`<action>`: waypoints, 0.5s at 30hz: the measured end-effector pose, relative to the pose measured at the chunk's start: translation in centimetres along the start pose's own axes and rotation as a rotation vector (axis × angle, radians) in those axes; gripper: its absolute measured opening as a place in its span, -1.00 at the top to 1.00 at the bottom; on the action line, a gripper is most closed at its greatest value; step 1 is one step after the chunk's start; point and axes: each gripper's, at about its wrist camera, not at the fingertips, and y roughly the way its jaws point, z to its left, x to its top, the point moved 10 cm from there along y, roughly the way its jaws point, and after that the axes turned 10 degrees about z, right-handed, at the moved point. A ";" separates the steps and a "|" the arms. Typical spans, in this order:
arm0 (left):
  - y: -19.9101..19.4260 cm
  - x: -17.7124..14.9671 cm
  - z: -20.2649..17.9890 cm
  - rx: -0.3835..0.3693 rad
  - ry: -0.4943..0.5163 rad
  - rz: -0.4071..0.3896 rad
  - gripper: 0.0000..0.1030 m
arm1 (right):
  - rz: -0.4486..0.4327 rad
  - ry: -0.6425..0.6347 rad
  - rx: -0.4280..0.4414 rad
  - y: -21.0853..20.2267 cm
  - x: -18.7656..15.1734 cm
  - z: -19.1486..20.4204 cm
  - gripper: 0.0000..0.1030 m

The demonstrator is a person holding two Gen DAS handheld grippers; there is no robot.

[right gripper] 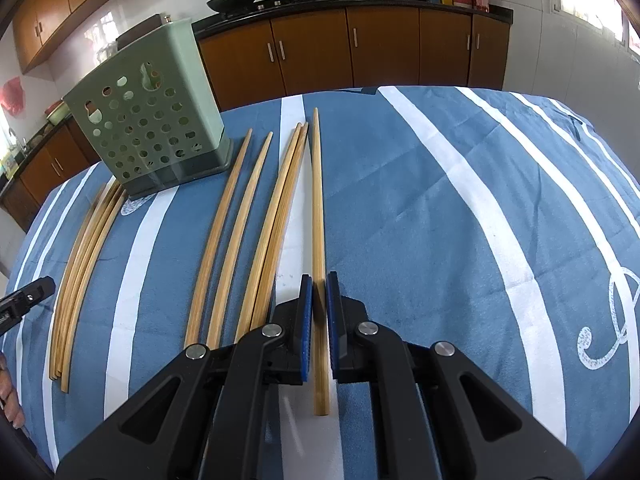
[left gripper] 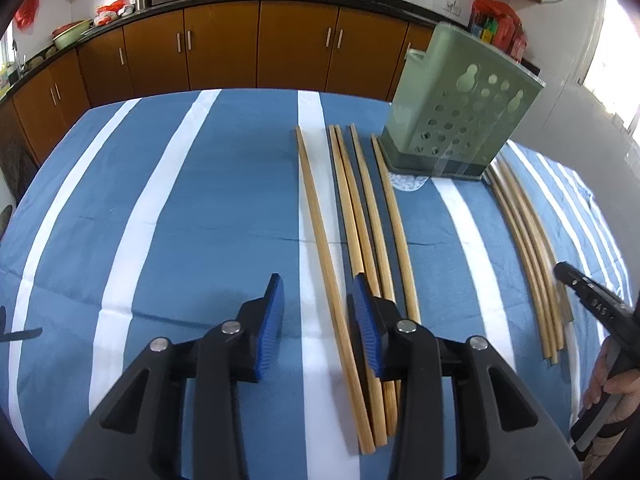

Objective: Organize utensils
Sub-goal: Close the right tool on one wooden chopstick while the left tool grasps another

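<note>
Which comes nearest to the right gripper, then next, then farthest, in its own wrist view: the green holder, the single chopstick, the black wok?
1. Single chopstick: between the right gripper fingers.
2. Green holder: upper left, on the table.
3. Black wok: far counter, beyond the table.

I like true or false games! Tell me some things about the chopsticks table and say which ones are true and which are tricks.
1. The utensil holder is green and full of round holes. True.
2. The left tool is open and holds nothing. True.
3. All the chopsticks stand in the holder. False: the ones that show lie flat on the cloth beside it.
4. The tablecloth is red. False: it is blue with white stripes.
5. The right tool has its fingers closed on a single chopstick. True.
</note>
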 end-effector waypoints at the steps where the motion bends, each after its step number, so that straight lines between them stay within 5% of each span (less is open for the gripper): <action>1: 0.4 -0.1 0.1 0.010 0.002 0.014 0.45 | 0.000 0.000 0.001 0.0 0.0 0.0 0.84; 7: 1.1 0.0 0.5 0.024 -0.017 0.036 0.83 | 0.003 -0.016 -0.020 0.0 -0.1 0.1 0.84; 15: 1.7 1.0 2.1 0.058 -0.042 0.014 0.85 | 0.001 -0.068 -0.047 0.2 0.3 0.4 0.84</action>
